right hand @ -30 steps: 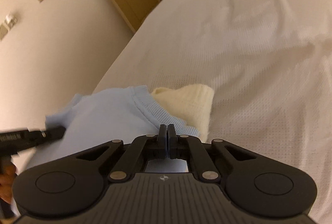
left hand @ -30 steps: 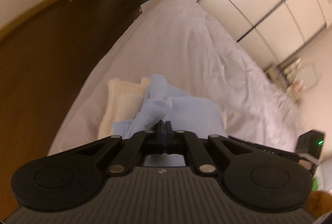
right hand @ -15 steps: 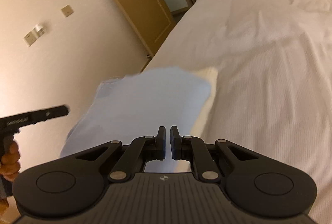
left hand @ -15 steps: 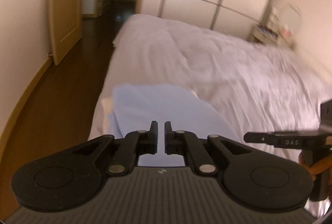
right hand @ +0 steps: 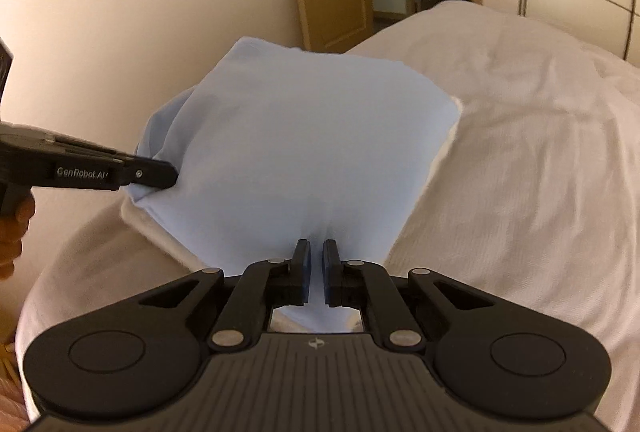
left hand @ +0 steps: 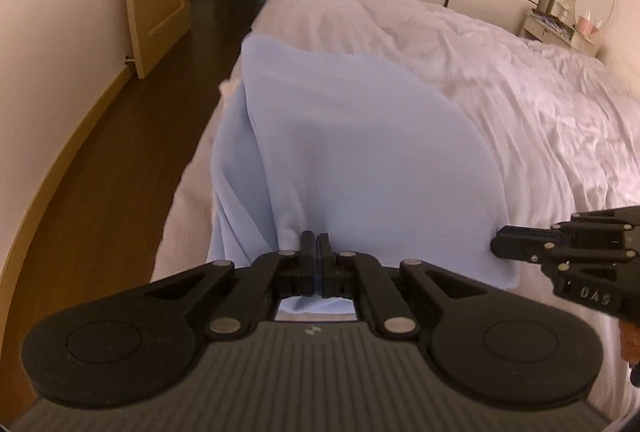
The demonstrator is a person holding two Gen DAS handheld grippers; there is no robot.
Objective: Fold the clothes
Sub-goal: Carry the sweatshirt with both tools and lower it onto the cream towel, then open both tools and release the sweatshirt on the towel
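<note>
**Q:** Bedroom, white quilted bed (left hand: 500, 80) beside a dark wood floor (left hand: 120, 160), wardrobe doors behind. What are you holding?

**Me:** A pale blue, soft knit garment (left hand: 360, 152). It lies spread over the near corner of the bed, its near edge lifted. My left tool (left hand: 316, 244) is pinched tight on a gather of that edge. My right tool (right hand: 316, 252) has a narrow gap between its pads with blue cloth running through it, so I judge it holds the same edge, further along. A cream-coloured fabric edge (right hand: 136, 220) peeks out underneath.

**Q:** How will it handle?

**Me:** Light and limp, I'd say. It sags between the two grips and creases where pinched. Best taken at the hem corners, pulled taut, so it doesn't bunch.

**Q:** What has changed?

**Me:** Half a second ago both tools stood slightly apart above the flat garment, gripping nothing. A second ago it was crumpled, collar showing, cream fabric exposed.
</note>
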